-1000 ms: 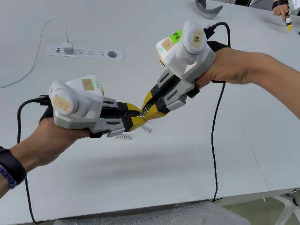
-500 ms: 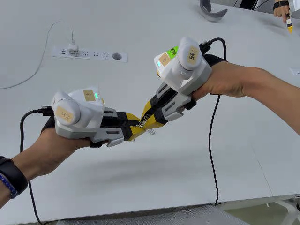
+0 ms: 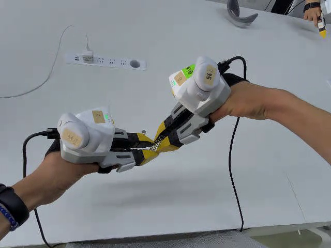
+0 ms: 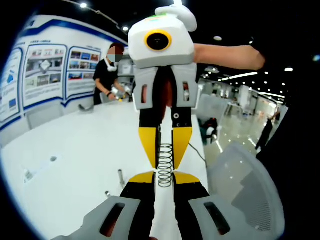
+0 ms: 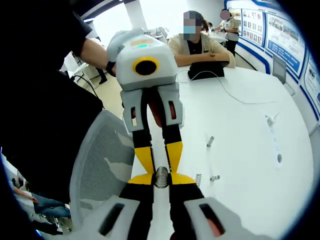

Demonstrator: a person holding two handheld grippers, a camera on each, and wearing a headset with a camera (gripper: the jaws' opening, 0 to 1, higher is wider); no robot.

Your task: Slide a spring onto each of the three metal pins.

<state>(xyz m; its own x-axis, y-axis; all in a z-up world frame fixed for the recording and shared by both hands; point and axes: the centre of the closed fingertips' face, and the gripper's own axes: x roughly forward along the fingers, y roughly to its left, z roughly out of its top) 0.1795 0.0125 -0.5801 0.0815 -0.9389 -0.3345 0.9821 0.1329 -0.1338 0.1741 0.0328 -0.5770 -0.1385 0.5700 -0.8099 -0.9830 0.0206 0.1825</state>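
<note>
Left gripper and right gripper, both hand-held above the white table, meet tip to tip on a small silver coil spring. Each pair of jaws is narrowed to the spring's width and touches it. A short metal pin stands on the table beneath.

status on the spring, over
Left gripper and right gripper tip to tip above the table, both pinching one spring. Two pins lie bare on the table. Nothing in the way.
</note>
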